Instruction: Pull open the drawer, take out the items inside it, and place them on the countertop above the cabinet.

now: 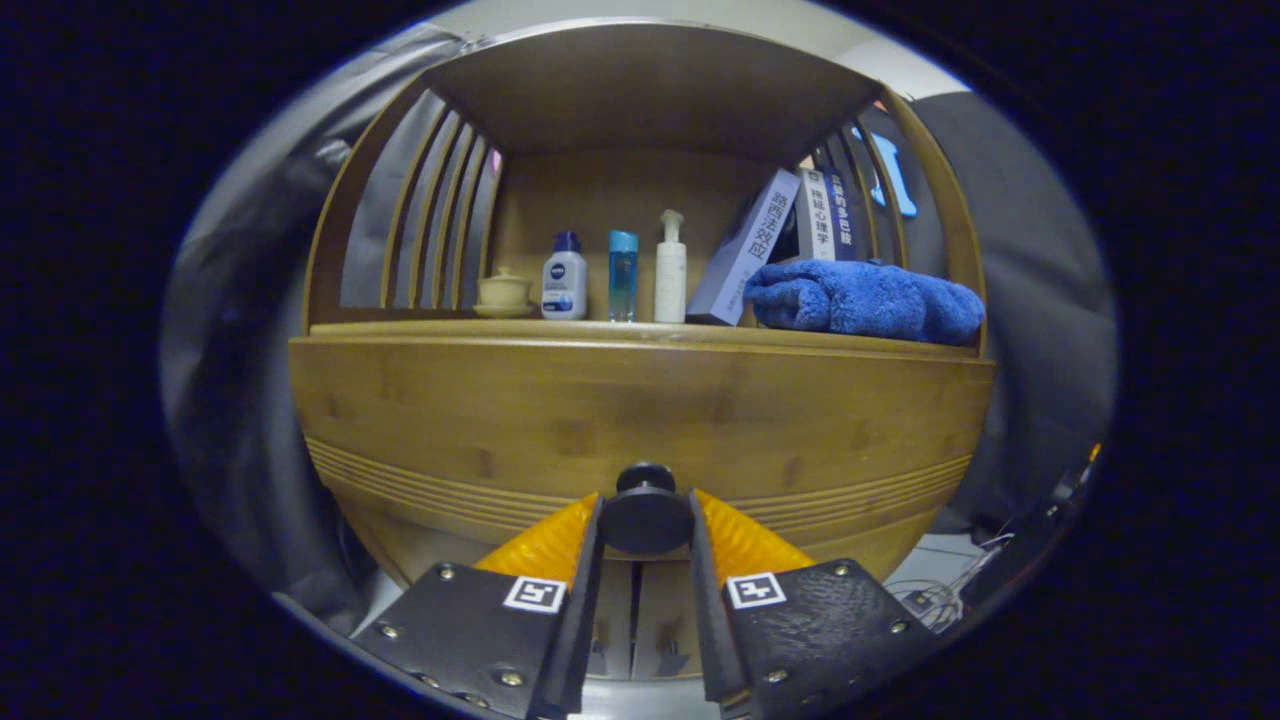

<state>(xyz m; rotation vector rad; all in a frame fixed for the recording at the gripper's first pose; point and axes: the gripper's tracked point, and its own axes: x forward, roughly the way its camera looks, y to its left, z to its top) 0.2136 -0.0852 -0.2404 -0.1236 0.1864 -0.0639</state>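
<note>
Gripper [645,525] closed on the drawer knob [645,515], one finger pressing each side at 3 and 9 o'clock of the knob. Knob is dark, round, sits low centre on the wooden drawer front [640,420], which has grooved lines along its lower part. Drawer looks shut or barely moved; can't tell which from this angle, and its contents aren't visible.

Table [420,330] above the drawer, under a wooden top with slatted sides, carries from 9 to 3 o'clock: small cream lidded cup [503,291], white bottle with blue cap [564,277], clear blue bottle [622,276], white pump bottle [670,267], then leaning books [745,250]. Folded blue towel [865,300] lies in front of the books at the 3 o'clock end, near the front edge. Bottles stand upright, close together, not touching.
</note>
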